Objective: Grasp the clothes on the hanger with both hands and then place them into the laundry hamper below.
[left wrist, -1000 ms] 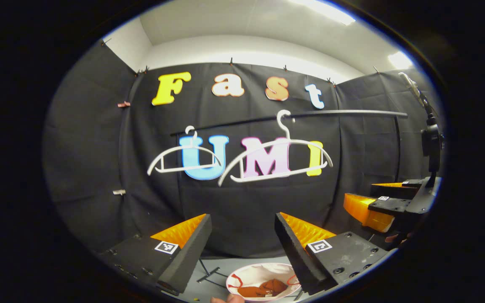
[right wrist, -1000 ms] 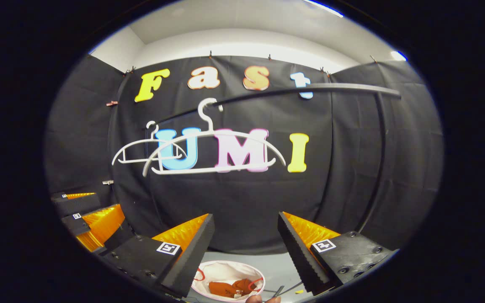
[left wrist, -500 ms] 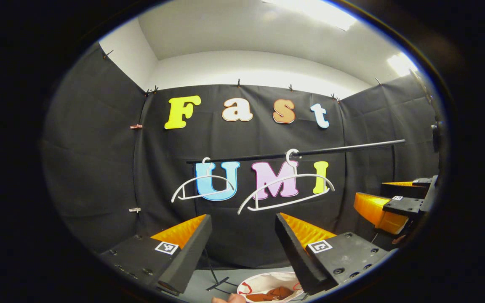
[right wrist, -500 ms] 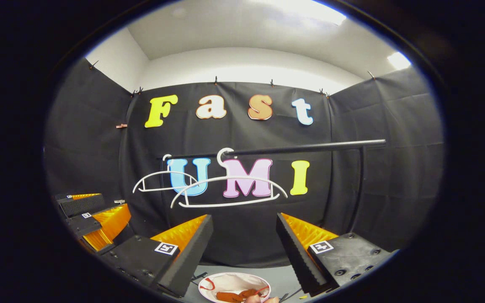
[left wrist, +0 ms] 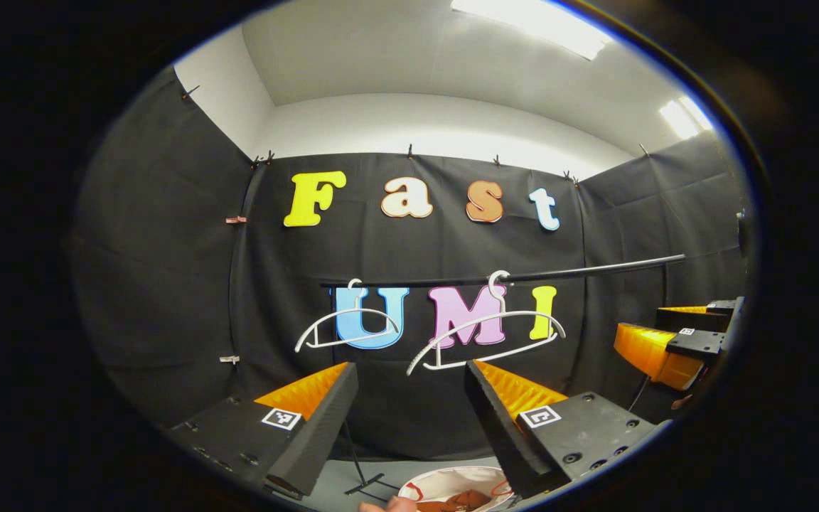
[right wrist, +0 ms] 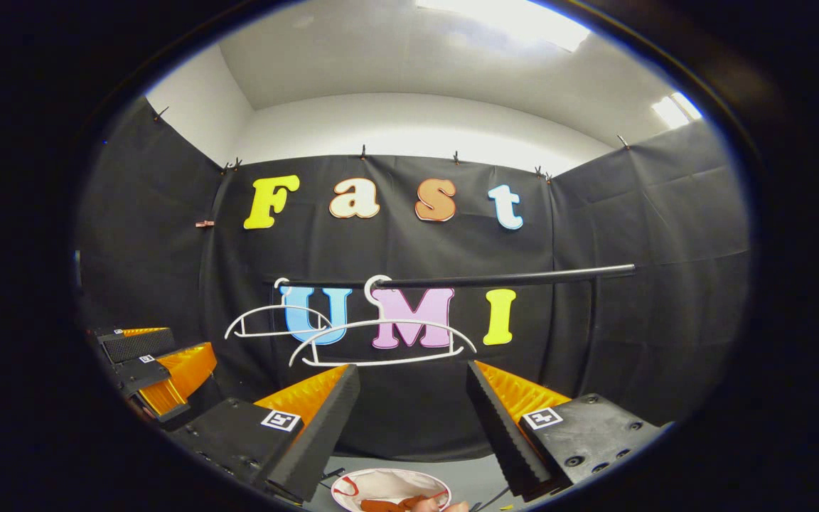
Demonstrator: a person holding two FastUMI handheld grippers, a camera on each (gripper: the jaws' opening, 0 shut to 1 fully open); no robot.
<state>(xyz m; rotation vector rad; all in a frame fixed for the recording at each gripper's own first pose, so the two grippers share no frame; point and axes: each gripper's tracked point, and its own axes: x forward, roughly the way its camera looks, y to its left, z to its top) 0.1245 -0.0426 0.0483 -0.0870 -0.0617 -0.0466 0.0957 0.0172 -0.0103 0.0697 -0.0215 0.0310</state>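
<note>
Hangers (left wrist: 484,338) sink toward mid-frame as both grippers, left (left wrist: 409,412) and right (right wrist: 409,412), gape wide and empty, orange clothes (right wrist: 399,505) already in the hamper (right wrist: 356,482).

no readable text or nos., small square b/w markers on left gripper (left wrist: 409,405) & right gripper (right wrist: 409,405), not legible

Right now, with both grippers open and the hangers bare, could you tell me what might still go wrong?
1. The right gripper points at the near hanger; pushing forward might knock it off the rail.
2. The orange garment lies at the hamper's near edge, so it could spill out.
3. The left gripper sits above the hamper, so lowering it might tip it.
</note>
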